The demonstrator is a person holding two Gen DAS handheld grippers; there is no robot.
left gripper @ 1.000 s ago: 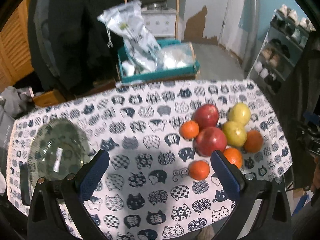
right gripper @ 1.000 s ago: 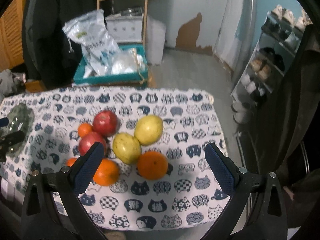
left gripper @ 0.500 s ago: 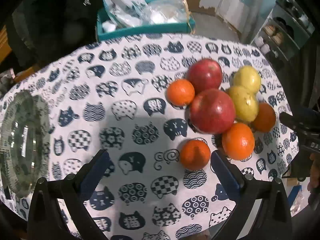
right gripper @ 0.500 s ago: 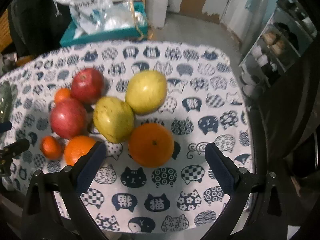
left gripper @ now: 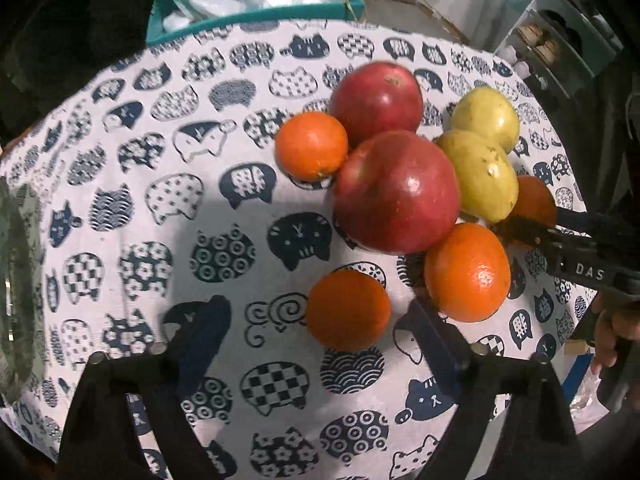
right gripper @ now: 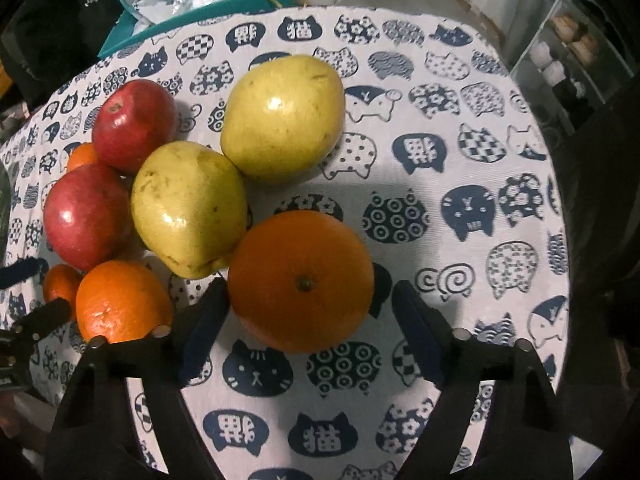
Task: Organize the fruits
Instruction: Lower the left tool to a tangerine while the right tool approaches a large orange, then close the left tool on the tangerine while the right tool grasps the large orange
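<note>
A cluster of fruit lies on a cat-print tablecloth (left gripper: 168, 200). In the left wrist view my left gripper (left gripper: 312, 332) is open, its fingers either side of a small orange (left gripper: 347, 310). Beyond it lie two red apples (left gripper: 396, 190), another small orange (left gripper: 311, 145), a bigger orange (left gripper: 467, 271) and two yellow pears (left gripper: 478, 174). In the right wrist view my right gripper (right gripper: 310, 324) is open around a large orange (right gripper: 301, 280), not touching it. Pears (right gripper: 188, 210) and apples (right gripper: 86, 216) lie behind it to the left.
A glass bowl (left gripper: 16, 300) sits at the table's left edge. A teal box (left gripper: 256, 12) with plastic bags stands behind the table. A shoe rack (right gripper: 568, 64) is at the right. The right gripper's body (left gripper: 580, 256) reaches in over the table's right edge.
Both grippers have come down and forward onto the fruit. The left now straddles the small near orange, the right straddles the large orange. No fruit has moved.
</note>
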